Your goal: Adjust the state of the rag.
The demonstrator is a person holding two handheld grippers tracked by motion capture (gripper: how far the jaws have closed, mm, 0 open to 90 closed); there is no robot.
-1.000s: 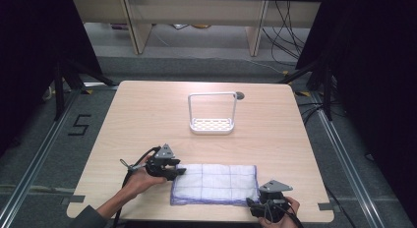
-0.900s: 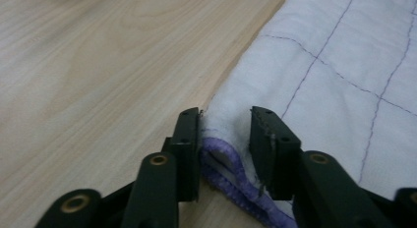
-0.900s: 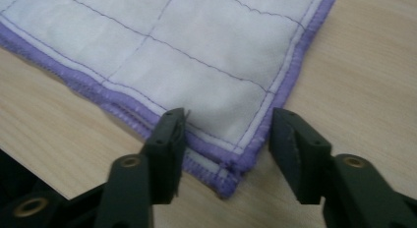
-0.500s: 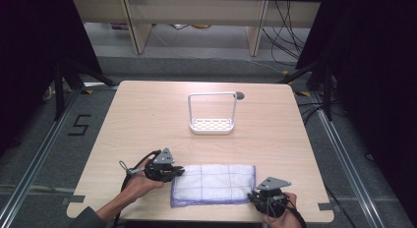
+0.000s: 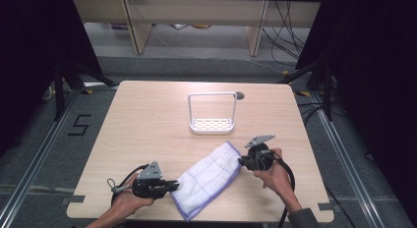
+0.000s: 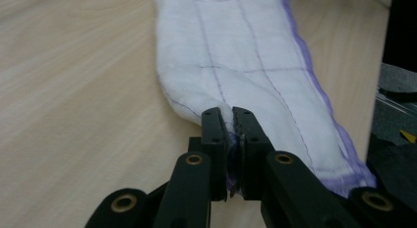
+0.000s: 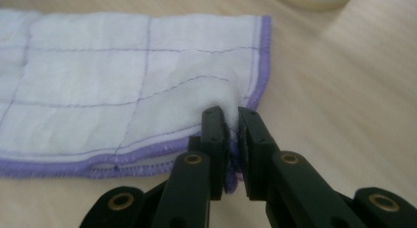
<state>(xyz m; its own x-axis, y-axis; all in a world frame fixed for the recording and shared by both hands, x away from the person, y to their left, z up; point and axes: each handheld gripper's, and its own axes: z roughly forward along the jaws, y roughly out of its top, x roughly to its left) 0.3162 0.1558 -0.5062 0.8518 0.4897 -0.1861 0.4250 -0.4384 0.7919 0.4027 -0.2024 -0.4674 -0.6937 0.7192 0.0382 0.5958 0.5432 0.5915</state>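
Note:
A white cloth point(image 5: 209, 178) with purple grid lines and a purple hem lies folded on the wooden table, slanting from near left to far right. My left gripper point(image 5: 173, 185) is shut on its near-left end, and the pinched fabric point(image 6: 231, 115) bulges between the jaws. At the far-right end my right gripper point(image 5: 242, 161) is shut on the cloth's corner point(image 7: 231, 110), close to the purple hem point(image 7: 260, 66). The cloth point(image 6: 246, 56) stretches away along the table from the left jaws. A person's hands hold both grippers from the near edge.
A white wire rack point(image 5: 212, 113) with a perforated base stands upright past the cloth, mid-table. A small dark round port point(image 5: 240, 96) sits in the tabletop point(image 5: 142, 125) behind it. Cables trail from both grippers towards the near edge. Dark floor surrounds the table.
The right gripper has carried its end of the cloth away from the near edge, up and towards the rack. The cloth now lies diagonally instead of parallel to the edge. The left gripper shifted slightly nearer.

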